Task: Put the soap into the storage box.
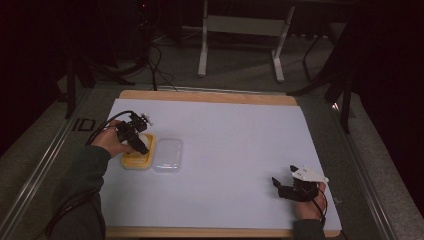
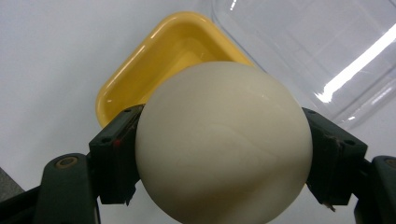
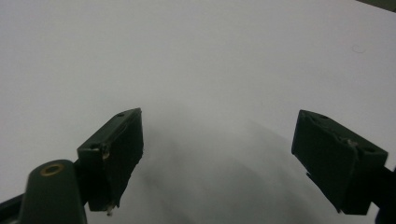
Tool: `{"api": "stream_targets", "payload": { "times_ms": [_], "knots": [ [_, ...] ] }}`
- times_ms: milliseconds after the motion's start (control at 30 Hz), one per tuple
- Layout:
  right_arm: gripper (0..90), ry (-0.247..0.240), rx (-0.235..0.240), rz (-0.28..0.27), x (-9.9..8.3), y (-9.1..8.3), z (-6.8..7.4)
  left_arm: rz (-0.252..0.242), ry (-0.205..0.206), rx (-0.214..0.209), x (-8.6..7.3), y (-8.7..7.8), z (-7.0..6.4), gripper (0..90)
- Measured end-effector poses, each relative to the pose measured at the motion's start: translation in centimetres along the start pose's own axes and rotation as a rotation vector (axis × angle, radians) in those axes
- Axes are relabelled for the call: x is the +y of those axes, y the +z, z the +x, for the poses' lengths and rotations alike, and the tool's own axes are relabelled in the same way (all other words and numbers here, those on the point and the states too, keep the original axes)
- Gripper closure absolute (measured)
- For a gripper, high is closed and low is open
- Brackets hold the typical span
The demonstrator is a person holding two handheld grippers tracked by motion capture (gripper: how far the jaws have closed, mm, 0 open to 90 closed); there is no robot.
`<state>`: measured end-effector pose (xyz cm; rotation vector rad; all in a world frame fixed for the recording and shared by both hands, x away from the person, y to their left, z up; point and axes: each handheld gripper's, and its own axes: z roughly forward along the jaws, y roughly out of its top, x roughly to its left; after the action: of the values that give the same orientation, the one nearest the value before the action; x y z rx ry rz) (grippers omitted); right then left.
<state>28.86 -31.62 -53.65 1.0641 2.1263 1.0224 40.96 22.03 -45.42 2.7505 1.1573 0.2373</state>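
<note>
White ball over the yellow tray

The left gripper (image 2: pixel 219 158) clamps a white ball (image 2: pixel 223 140) above the yellow tray (image 2: pixel 154 60), near-left — lower it centred, clear of the lid (image 1: pixel 167 155), then release; the right gripper (image 3: pixel 224 154) idles, jaws apart.

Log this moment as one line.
left gripper: shut on white ball | over yellow tray | clear lid beside | right gripper: open, idle

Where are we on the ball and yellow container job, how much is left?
Done: the clear lid lies off beside the yellow container. In hand: the left gripper clamps the white ball just above the container. Left, probably: releasing the ball inside and refitting the lid. The right gripper rests open over the bare white table.
</note>
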Motion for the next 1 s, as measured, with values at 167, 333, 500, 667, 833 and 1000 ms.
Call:
{"api": "stream_targets", "payload": {
  "times_ms": [167,333,500,667,833,1000],
  "knots": [
    [16.6,0.000,0.000,0.000,0.0,0.0,0.0,-0.001,-0.024,0.001,0.0,0.4,0.2,24.4],
    [16.6,0.000,0.000,0.000,0.0,0.0,0.0,0.004,-0.060,0.004,0.0,0.7,0.4,24.4],
    [16.6,-0.001,0.000,-0.001,0.0,0.0,0.0,0.006,-0.064,0.007,0.0,1.1,0.5,24.4],
    [16.6,-0.002,-0.002,-0.001,0.0,0.0,0.0,0.026,-0.077,0.019,-0.1,1.6,0.6,24.4],
    [16.6,-0.001,-0.003,-0.001,0.0,0.0,0.0,0.026,-0.075,0.019,-0.1,1.9,0.6,24.4],
    [16.6,-0.003,-0.003,-0.002,0.0,0.0,0.0,0.032,-0.062,0.026,-0.1,2.2,0.6,24.4]
  ]
}}
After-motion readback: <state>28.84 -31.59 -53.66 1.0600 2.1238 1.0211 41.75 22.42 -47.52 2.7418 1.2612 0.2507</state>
